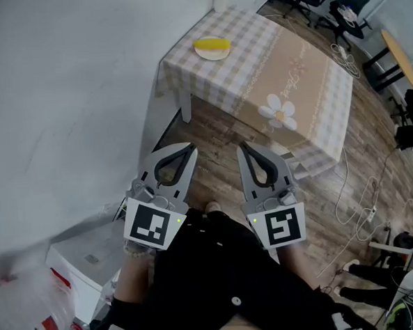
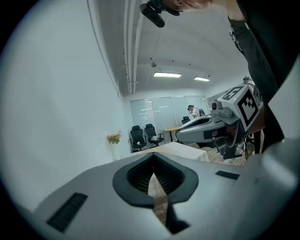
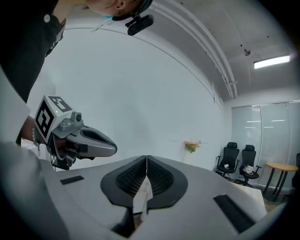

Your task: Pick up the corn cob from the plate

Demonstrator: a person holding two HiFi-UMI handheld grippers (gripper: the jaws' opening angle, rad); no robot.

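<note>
We start at the left gripper (image 2: 153, 159). Its jaws are closed, the ribbed black pads meeting at the tip with nothing between them. The right gripper (image 3: 146, 161) reads the same way, jaws pressed together and empty (only a sliver of background shows through the loop behind each pair of pads).

From the head view, the two grippers sit side by side close to the person's body, the left at 9 o'clock of the right, both pointing toward 12 o'clock and nearly level. They are near each other but not touching. Each carries its marker cube (image 1: 153, 225) at the rear, just above the person's dark clothing (image 1: 220, 278).

Under the jaws lies the wooden floor (image 1: 218, 132). Farther out at 12 o'clock stands the tabletop (image 1: 306, 78), covered by a checked cloth with a daisy print (image 1: 278, 112) on the side that hangs toward us. The corn cob (image 1: 213, 43) lies on the plate (image 1: 212, 56) near the tabletop's far left corner, well apart from both grippers.

A pale wall (image 1: 63, 100) fills the area from 9 to 11 o'clock. At 7 o'clock we see a clear plastic bag (image 1: 26, 297) beside a white box (image 1: 87, 262). Cables (image 1: 362, 207) trail over the floor at 3 o'clock, and office chairs (image 1: 322, 0) stand beyond the tabletop at 1 o'clock.
</note>
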